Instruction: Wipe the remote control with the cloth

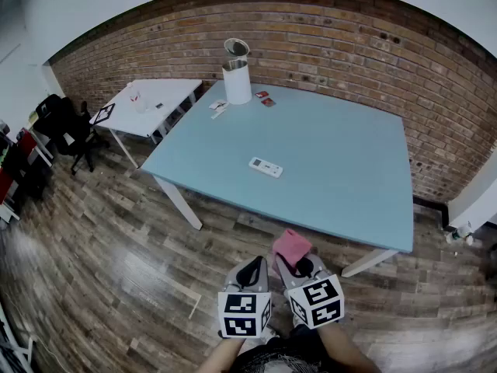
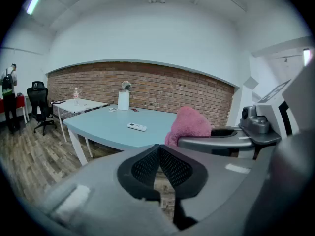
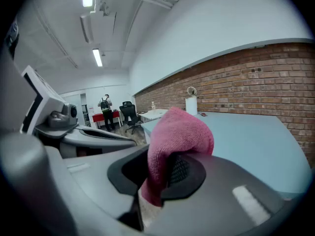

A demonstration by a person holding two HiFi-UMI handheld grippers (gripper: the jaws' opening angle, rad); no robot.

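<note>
Forearms (image 1: 347, 357) are cut off at the head view's lower edge. The left gripper (image 2: 158, 149) is fully closed on nothing. The right gripper (image 3: 162, 176) clamps the pink cloth (image 3: 179, 132), whose lower end is hidden between the jaws. Both hover over wooden floor (image 1: 101, 239), short of the pale blue worktop (image 1: 342, 177). The white remote control (image 1: 265, 167) lies mid-worktop, well apart from them. Small items beside the far white cylinder (image 1: 237, 80) are too small to identify. A brick wall (image 1: 349, 45) stands behind.

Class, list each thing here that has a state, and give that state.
left gripper: shut, empty
right gripper: shut on the cloth
cloth: bunched between the right gripper's jaws
remote control: lying flat on the table, untouched
white cylinder: upright on the table
</note>
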